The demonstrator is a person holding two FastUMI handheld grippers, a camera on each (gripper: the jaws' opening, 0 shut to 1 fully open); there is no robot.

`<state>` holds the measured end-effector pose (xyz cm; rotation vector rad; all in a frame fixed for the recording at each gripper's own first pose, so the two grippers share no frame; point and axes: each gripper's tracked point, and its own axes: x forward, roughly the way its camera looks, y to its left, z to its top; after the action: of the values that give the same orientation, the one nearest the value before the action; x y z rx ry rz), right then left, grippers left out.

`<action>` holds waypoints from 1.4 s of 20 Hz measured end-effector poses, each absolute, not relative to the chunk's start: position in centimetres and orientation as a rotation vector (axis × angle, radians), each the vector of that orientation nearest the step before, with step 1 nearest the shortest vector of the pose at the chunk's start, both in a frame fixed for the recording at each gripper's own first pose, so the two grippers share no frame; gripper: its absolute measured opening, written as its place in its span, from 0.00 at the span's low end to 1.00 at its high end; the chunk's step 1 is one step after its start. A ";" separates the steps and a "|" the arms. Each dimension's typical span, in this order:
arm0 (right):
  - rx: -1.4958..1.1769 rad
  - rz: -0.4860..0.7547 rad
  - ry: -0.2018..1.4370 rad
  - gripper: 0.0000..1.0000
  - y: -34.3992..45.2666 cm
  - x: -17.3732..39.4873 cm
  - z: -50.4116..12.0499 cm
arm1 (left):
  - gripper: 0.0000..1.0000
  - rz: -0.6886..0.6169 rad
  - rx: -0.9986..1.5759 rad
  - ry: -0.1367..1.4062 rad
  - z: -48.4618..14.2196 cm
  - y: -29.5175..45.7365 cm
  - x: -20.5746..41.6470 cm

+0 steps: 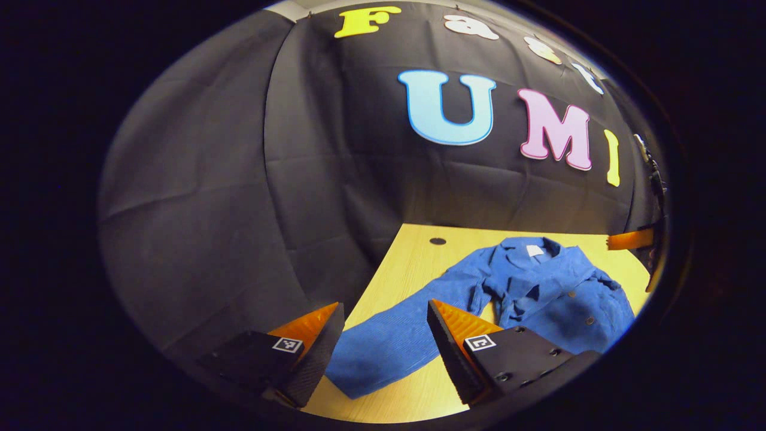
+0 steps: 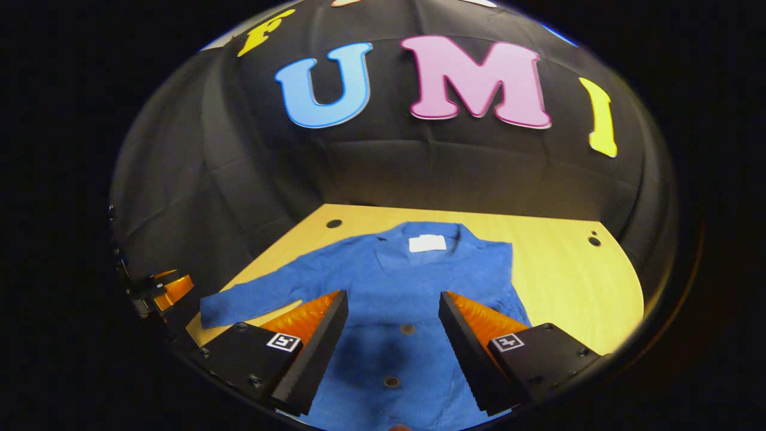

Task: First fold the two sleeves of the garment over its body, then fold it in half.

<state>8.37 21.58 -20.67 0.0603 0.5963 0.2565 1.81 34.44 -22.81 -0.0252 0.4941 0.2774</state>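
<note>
A blue button-front jacket (image 2: 413, 275) lies flat on the wooden table (image 2: 562, 281), collar with a white label (image 2: 427, 243) at the far side. One sleeve (image 1: 383, 344) stretches out straight toward my left gripper (image 1: 386, 305), which hovers open above its cuff end. On the jacket's other side, the fabric (image 1: 601, 284) looks bunched in over the body. My right gripper (image 2: 393, 294) hangs open over the jacket's buttoned front, nothing between its fingers. The stretched sleeve (image 2: 251, 299) reaches left in the right gripper view, where the left gripper (image 2: 170, 288) shows at the table's edge.
The table (image 1: 413, 257) has small dark holes (image 2: 334, 223) near its far corners. Black cloth walls close in behind and to the sides. Bare wood lies to the right of the jacket in the right gripper view. An orange finger of the right gripper (image 1: 628, 239) shows far off.
</note>
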 end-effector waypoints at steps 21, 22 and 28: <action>-0.004 0.118 0.714 0.99 14.5 1.1 -24.7 | 0.28 0.162 -0.037 0.880 -34.8 34.7 1.0; -0.006 0.122 0.716 0.99 14.3 1.2 -25.0 | 0.04 0.167 -0.038 0.884 -34.7 34.5 1.3; 0.057 0.119 0.740 1.00 10.3 3.4 -26.5 | 0.00 0.193 -0.073 0.863 -32.8 32.9 3.3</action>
<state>3.43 10.31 -26.47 0.0565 0.7403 0.1193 3.35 32.87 -32.81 -0.0728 0.8629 0.1928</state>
